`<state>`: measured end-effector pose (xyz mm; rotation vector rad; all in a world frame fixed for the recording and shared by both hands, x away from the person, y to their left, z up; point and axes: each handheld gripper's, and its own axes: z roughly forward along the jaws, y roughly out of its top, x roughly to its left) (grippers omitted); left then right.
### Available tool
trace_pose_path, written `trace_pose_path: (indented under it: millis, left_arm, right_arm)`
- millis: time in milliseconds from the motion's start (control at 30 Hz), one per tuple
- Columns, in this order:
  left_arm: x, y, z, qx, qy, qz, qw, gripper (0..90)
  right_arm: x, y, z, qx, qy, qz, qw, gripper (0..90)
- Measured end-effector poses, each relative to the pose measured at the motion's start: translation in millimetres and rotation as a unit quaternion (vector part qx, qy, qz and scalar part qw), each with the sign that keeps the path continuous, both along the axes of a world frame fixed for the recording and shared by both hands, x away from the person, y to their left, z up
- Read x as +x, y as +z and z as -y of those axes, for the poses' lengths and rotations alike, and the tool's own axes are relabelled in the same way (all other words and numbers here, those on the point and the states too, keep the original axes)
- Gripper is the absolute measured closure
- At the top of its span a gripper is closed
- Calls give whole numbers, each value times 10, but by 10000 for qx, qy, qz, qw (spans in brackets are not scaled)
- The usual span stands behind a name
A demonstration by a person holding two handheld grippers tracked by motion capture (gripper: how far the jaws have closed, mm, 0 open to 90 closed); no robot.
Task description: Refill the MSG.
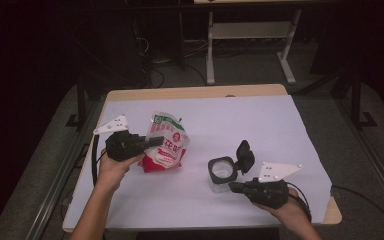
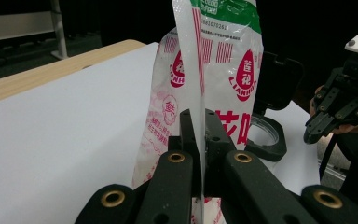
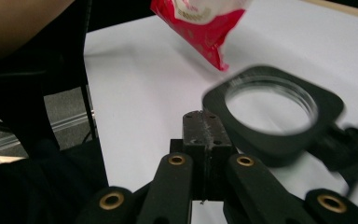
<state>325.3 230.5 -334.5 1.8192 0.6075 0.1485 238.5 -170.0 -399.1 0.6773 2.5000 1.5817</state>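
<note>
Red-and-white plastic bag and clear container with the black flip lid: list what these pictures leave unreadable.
- Red-and-white plastic bag: left gripper view, top cut off by the frame edge; seam hidden between the left gripper jaws.
- Same bag, high view: print too small to read.
- Clear container with black flip lid: right gripper view, rim blurred; contents cannot be told.

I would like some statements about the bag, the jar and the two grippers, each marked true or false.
1. The left gripper pinches the bag. True.
2. The jar has its lid closed. False: the lid is flipped open.
3. The right gripper holds the jar. False: its jaws are shut on nothing, beside the jar.
4. The bag is red, white and green. True.
5. The jar stands on the bare wood. False: it stands on the white sheet.
</note>
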Motion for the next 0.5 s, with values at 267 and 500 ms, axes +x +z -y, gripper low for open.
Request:
trace_pose_path:
  millis: [267,500]
  left_arm:
    - [-18,92,-13,-61,-70,0,10000,900]
    - [-49,197,10,-11,-165,44,9999,900]
  right_arm:
    - [88,62,-366,20,-104,188,9998,900]
    - [222,95,-612,21,-486,361,9982,900]
